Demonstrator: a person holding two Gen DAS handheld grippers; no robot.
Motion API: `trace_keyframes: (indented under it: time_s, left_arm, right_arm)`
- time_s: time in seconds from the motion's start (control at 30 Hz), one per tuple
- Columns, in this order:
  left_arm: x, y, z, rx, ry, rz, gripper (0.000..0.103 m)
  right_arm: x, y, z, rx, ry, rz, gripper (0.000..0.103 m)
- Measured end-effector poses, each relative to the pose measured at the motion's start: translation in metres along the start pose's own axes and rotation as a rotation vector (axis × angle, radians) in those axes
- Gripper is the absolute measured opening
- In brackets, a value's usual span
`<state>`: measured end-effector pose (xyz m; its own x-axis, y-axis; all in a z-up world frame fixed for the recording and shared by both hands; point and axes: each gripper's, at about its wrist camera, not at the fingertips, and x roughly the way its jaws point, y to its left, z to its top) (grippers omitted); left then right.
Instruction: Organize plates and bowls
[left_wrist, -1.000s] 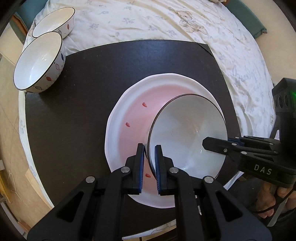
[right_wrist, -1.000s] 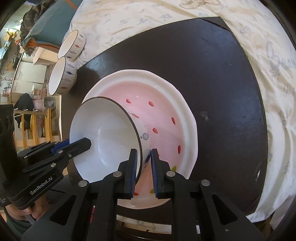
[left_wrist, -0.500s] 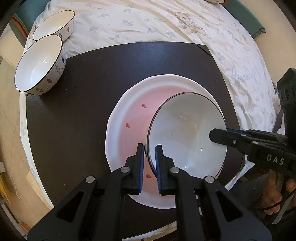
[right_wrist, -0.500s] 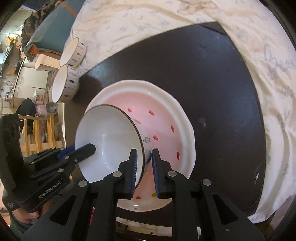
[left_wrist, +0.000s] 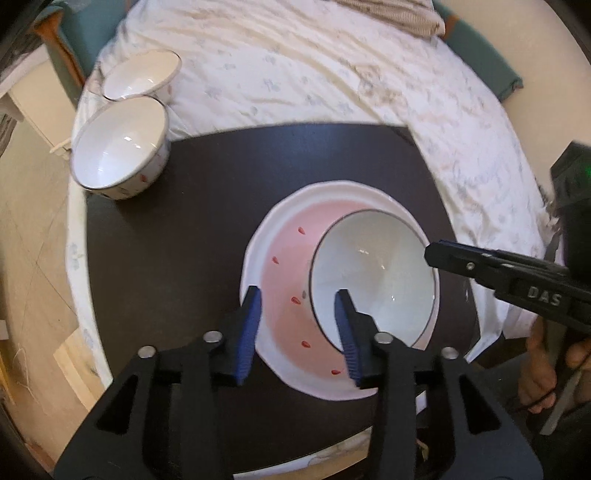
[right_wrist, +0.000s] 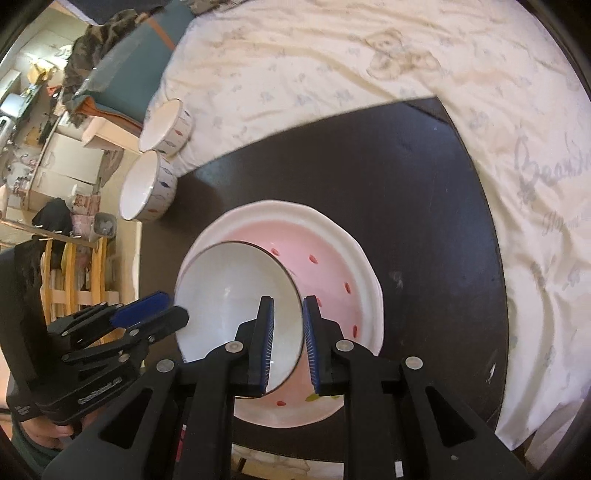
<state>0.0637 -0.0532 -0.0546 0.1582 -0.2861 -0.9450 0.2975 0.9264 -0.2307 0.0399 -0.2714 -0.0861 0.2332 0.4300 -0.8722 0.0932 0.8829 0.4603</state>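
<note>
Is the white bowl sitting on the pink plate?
Yes, the white bowl rests inside the pink plate, toward one side of it.

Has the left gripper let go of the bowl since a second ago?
Yes. The left gripper has opened, its fingers now spread apart over the pink plate, no longer pinching the bowl rim.

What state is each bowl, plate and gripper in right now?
Left gripper: open, straddling the bowl's rim without gripping.
Right gripper: open, straddling the opposite rim.
White bowl: upright, empty, resting off-centre in the plate.
Pink plate: flat on the dark mat.
Two spare bowls: upright, empty, side by side.
</note>
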Motion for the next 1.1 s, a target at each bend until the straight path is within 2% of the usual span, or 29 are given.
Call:
trace_keyframes:
  time_s: [0.07, 0.1, 0.13, 0.17, 0.3, 0.67, 0.87, 1.1]
  left_arm:
    - [-0.012, 0.005, 0.0, -0.006, -0.048, 0.008, 0.05]
    - [-0.016, 0.007, 0.0, -0.012, -0.069, 0.018, 0.059]
    - [-0.021, 0.012, 0.001, -0.025, -0.099, 0.028, 0.063]
    - [-0.024, 0.015, 0.001, -0.034, -0.115, 0.035, 0.067]
    - [-0.028, 0.031, 0.004, -0.079, -0.139, 0.088, 0.072]
    - [-0.046, 0.095, 0.027, -0.246, -0.186, 0.2, 0.072]
    - [-0.036, 0.128, 0.051, -0.306, -0.185, 0.179, 0.072]
    - [-0.027, 0.165, 0.07, -0.361, -0.18, 0.195, 0.072]
  right_arm:
    - [-0.003, -0.001, -0.001, -0.003, -0.009, 0.002, 0.031]
    - [-0.004, -0.001, -0.001, 0.001, -0.016, 0.005, 0.056]
    - [-0.005, -0.002, -0.001, 0.007, -0.026, 0.01, 0.073]
    - [-0.007, -0.002, -0.001, 0.01, -0.036, 0.017, 0.075]
    - [-0.009, 0.003, 0.002, 0.022, -0.047, 0.041, 0.075]
    - [-0.005, 0.04, 0.026, 0.016, -0.04, 0.118, 0.075]
    - [0.014, 0.066, 0.058, 0.02, -0.003, 0.139, 0.075]
    - [0.065, 0.109, 0.098, 0.003, 0.061, 0.129, 0.075]
